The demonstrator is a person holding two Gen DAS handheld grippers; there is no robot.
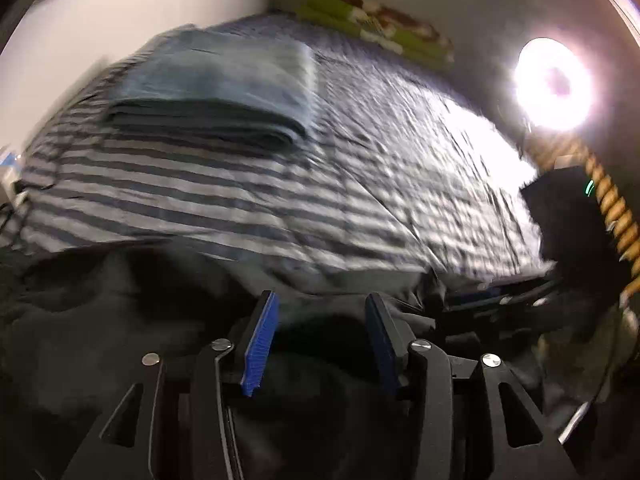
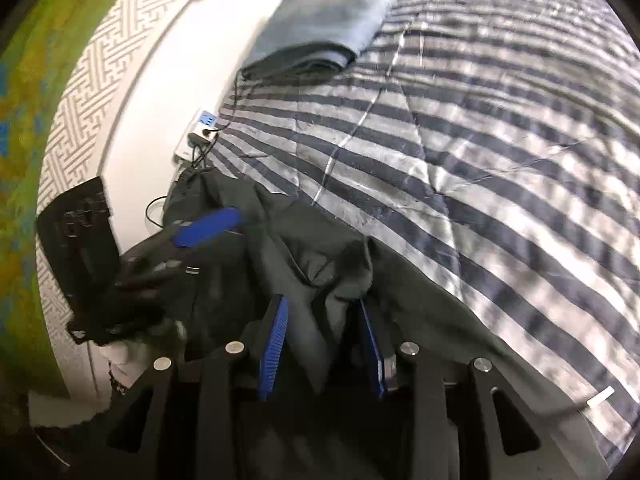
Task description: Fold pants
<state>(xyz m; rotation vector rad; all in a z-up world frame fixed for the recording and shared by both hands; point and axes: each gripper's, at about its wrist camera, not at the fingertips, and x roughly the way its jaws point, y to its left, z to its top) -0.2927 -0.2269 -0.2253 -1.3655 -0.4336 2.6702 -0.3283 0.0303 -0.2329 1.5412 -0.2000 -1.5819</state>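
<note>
Lying crumpled, dark pants [image 2: 304, 248], long axis unclear, on striped bedcover [image 2: 500, 140]

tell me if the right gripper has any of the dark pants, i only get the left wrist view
observer: a raised fold of the dark pants stands between the fingers of the right gripper. I can't tell whether it is pinched.
operator: where does my left one sit from there
observer: the left gripper is over the far corner of the pants, close to the edge of the striped cover.
operator: anything by that edge
observer: a white power strip with cables plugged in lies just beyond that corner.
</note>
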